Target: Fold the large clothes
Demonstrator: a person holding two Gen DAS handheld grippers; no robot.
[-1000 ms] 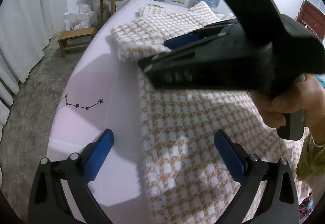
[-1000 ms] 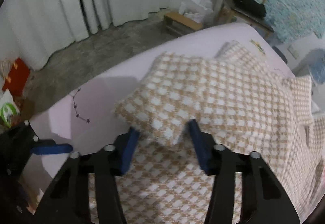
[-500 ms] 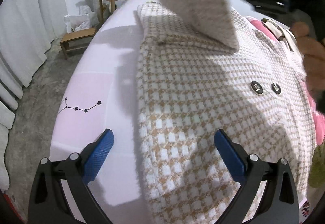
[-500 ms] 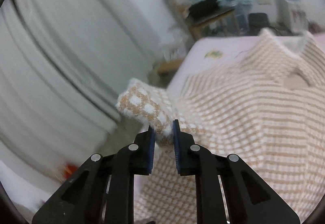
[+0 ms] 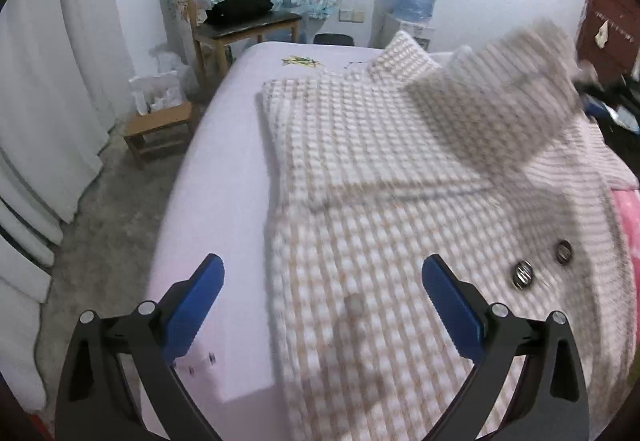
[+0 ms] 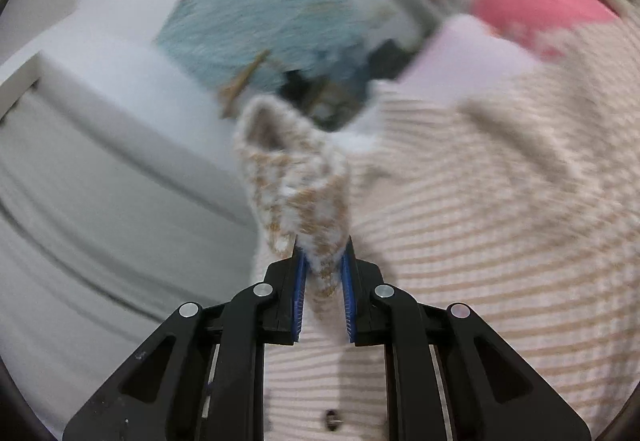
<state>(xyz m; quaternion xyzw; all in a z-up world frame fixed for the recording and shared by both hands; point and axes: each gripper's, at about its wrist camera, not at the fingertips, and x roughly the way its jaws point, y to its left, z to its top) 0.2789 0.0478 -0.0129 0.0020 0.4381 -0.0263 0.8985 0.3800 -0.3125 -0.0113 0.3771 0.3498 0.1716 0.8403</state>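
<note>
A tan-and-white houndstooth coat [image 5: 380,201] lies spread on the pale pink bed [image 5: 224,181], with two metal buttons [image 5: 524,273] showing at the right. My left gripper [image 5: 320,265] hovers open above the coat's left edge, with nothing between its blue pads. My right gripper [image 6: 323,245] is shut on the coat's sleeve cuff [image 6: 296,181] and holds it up in the air. In the left wrist view the lifted sleeve [image 5: 500,89] stretches, blurred, across the coat's upper right. The coat body [image 6: 480,221] lies below and to the right of the held cuff.
A wooden chair [image 5: 240,21] with a black bag stands past the bed's far end. A low wooden stool [image 5: 156,125] sits on the floor, with white curtains [image 5: 48,81] at the left. A pink garment [image 5: 626,217] lies at the coat's right edge.
The right gripper closed on the sleeve cuff, lifted it and swung it across the coat to the right while rolling. The left gripper drifted further along the bed and stayed open.
</note>
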